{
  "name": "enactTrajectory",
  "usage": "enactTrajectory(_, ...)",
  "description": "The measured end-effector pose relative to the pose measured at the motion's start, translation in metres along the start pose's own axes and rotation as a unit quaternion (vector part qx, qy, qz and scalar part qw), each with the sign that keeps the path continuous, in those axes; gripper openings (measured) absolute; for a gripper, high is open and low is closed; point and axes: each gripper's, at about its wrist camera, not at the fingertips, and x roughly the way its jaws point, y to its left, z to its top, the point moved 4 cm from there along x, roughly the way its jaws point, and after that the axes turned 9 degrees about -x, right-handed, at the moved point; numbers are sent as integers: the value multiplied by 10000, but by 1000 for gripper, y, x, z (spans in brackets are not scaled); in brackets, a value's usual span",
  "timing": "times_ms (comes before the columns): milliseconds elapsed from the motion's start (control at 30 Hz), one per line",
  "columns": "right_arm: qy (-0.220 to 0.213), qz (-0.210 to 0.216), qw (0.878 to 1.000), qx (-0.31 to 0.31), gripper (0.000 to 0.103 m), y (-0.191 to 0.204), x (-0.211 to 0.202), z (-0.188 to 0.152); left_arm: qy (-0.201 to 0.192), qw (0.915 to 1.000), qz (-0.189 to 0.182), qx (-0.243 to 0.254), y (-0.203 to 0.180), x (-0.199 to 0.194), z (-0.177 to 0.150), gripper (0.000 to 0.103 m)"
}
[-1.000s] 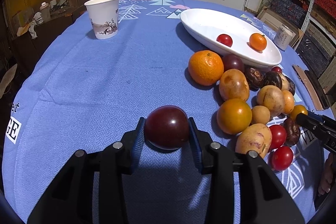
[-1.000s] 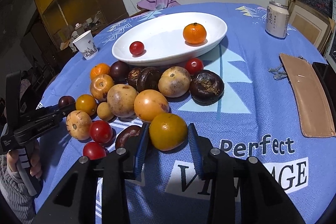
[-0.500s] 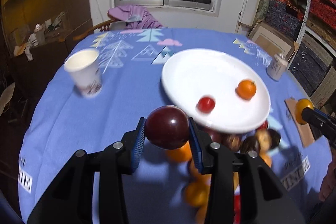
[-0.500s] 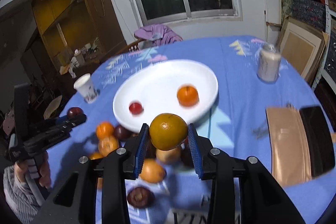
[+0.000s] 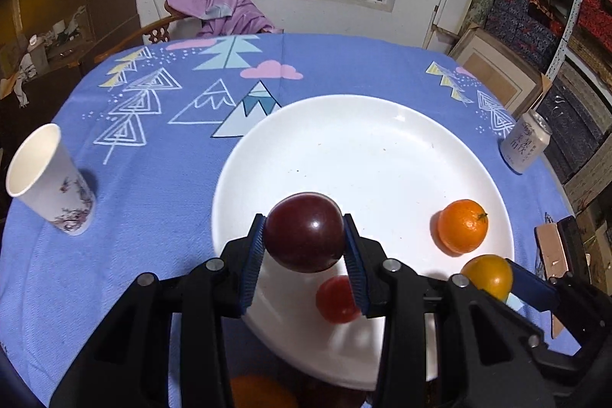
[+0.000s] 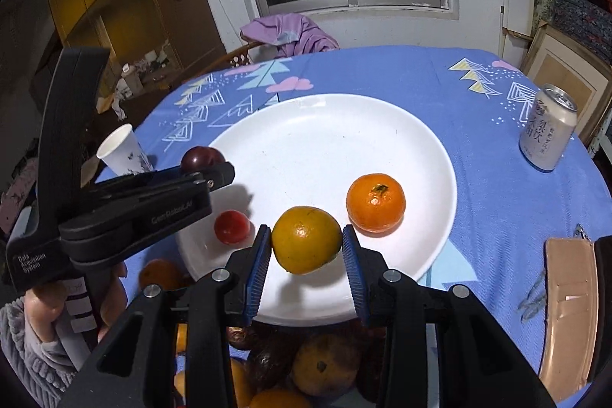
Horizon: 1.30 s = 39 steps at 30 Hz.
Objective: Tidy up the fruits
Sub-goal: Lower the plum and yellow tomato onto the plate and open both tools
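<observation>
My left gripper (image 5: 304,247) is shut on a dark red plum (image 5: 305,232), held in the air over the near part of the white plate (image 5: 344,140). My right gripper (image 6: 306,253) is shut on a yellow-orange citrus fruit (image 6: 306,239), also above the plate (image 6: 325,132). On the plate lie an orange mandarin (image 6: 375,202) and a small red tomato (image 6: 231,226). The left gripper (image 6: 206,174) with its plum (image 6: 199,158) shows at the left of the right wrist view. The pile of remaining fruit (image 6: 321,366) lies below the plate's near rim, partly hidden by the fingers.
A paper cup (image 5: 49,186) stands left of the plate on the blue tablecloth (image 5: 153,201). A drinks can (image 6: 547,132) stands at the right. A tan case and dark phone (image 6: 570,308) lie near the right edge. A chair with purple cloth (image 5: 222,10) is behind the table.
Both grippers have lifted their fruits off the table and carried them forward, away from the fruit pile, to above the white plate.
</observation>
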Motion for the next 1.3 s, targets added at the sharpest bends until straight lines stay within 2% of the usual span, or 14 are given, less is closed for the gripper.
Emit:
enactTrajectory(267,210,-166,9995,-160,39,0,18,-5,279,9994,-188,-74,0,16,-4,39)
enactTrajectory(300,205,-171,9995,-138,39,0,18,-5,273,9994,-196,-72,0,16,-4,43)
enactTrajectory(333,203,-183,9995,-129,39,0,18,-5,226,9995,-189,-67,0,14,-3,49)
enactTrajectory(433,130,-201,9996,-117,40,-1,14,-4,60,9999,-131,-34,-1,6,-1,56)
enactTrajectory(600,-49,-117,9999,-66,42,-2,0,-1,-51,9999,-132,-22,-3,-6,0,56)
enactTrajectory(733,-198,-64,9998,13,42,-5,-17,-1,-249,9996,-115,-57,2,-31,1,57)
enactTrajectory(800,-274,-13,9996,79,42,-6,-26,-5,-378,9992,-108,-65,6,-46,-2,62)
enactTrajectory(900,-418,61,9990,143,43,-6,-47,-16,-562,9983,-52,-113,19,-72,-19,69)
enactTrajectory(1067,-700,-132,9974,92,57,-6,-79,-45,-555,9982,121,-170,49,-96,-66,70)
enactTrajectory(1233,-813,-139,9962,280,57,-16,-102,-79,-418,9980,279,-376,83,-107,-118,74)
enactTrajectory(1300,-833,-88,9957,390,58,-20,-107,-90,-333,9984,195,-421,90,-112,-134,74)
